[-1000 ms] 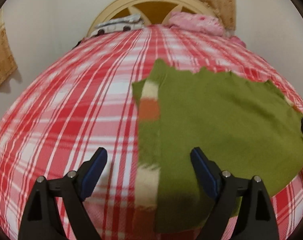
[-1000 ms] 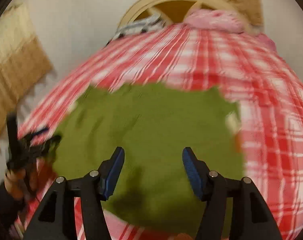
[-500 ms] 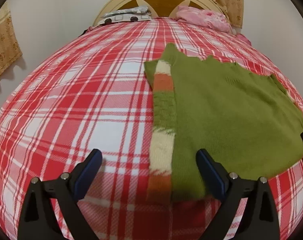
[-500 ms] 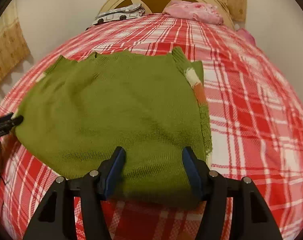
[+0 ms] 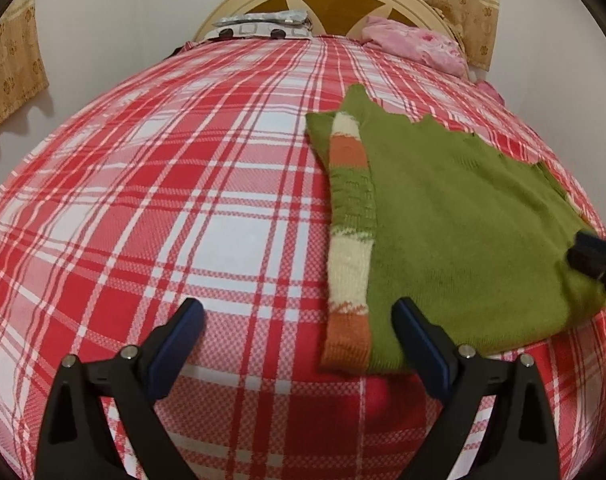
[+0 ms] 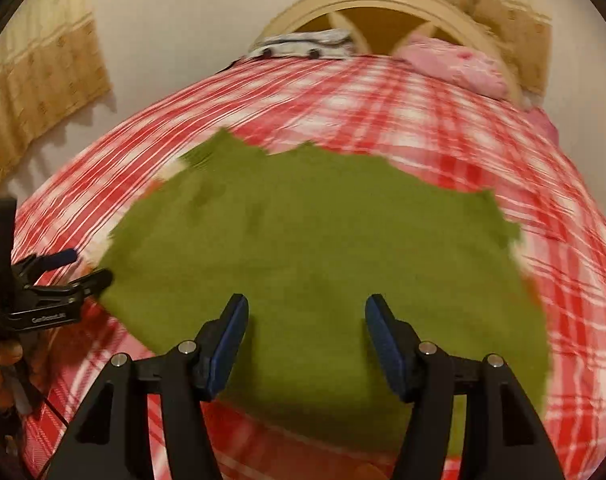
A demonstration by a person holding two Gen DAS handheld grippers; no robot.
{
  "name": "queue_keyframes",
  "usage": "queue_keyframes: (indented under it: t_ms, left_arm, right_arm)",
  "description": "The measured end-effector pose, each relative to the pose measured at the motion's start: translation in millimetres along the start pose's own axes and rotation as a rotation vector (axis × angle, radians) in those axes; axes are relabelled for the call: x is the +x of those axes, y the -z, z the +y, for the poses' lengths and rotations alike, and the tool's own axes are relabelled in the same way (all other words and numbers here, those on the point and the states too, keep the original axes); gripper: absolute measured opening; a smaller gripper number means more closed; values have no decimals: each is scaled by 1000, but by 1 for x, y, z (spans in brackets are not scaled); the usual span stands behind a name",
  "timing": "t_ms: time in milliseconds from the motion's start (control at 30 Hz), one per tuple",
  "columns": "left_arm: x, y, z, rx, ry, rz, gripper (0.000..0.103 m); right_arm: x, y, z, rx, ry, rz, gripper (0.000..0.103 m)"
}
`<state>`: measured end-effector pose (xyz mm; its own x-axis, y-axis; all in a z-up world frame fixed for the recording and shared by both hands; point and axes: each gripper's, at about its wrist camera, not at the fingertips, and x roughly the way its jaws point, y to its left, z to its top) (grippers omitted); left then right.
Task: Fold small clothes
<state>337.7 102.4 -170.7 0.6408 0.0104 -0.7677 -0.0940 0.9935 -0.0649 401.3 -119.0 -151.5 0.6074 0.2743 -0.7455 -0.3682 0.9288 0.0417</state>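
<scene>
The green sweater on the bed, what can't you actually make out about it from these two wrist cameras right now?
- Right wrist view: motion blur smears the green sweater, so its knit and its right striped edge are unreadable.
- Left wrist view: the sweater's near right corner is hidden behind the right gripper and cut off by the frame edge.
- Both views: whatever is folded under the sweater is covered by its top layer.

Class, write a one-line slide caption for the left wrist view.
Open left tongs hover over the red-and-white plaid bedsheet beside a flat green knitted sweater, its striped sleeve folded alongside.
</scene>
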Motion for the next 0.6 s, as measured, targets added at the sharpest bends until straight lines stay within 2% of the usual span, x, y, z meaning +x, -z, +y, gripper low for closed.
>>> queue_keyframes:
  t_ms: [67, 167, 267, 600]
  left_arm:
    - [2, 0, 3, -14, 17, 8, 98]
    - [2, 1, 4, -20, 29, 10, 98]
    - [1, 2, 3, -15, 36, 8, 98]
    - [-9, 9, 12, -17, 60, 6, 98]
  right_arm:
    - [16, 3, 15, -9, -36, 39, 62]
    - [30, 17, 28, -34, -24, 76, 62]
    - [30, 31, 36, -71, 14, 46, 62]
    - [25, 36, 40, -82, 52, 50, 62]
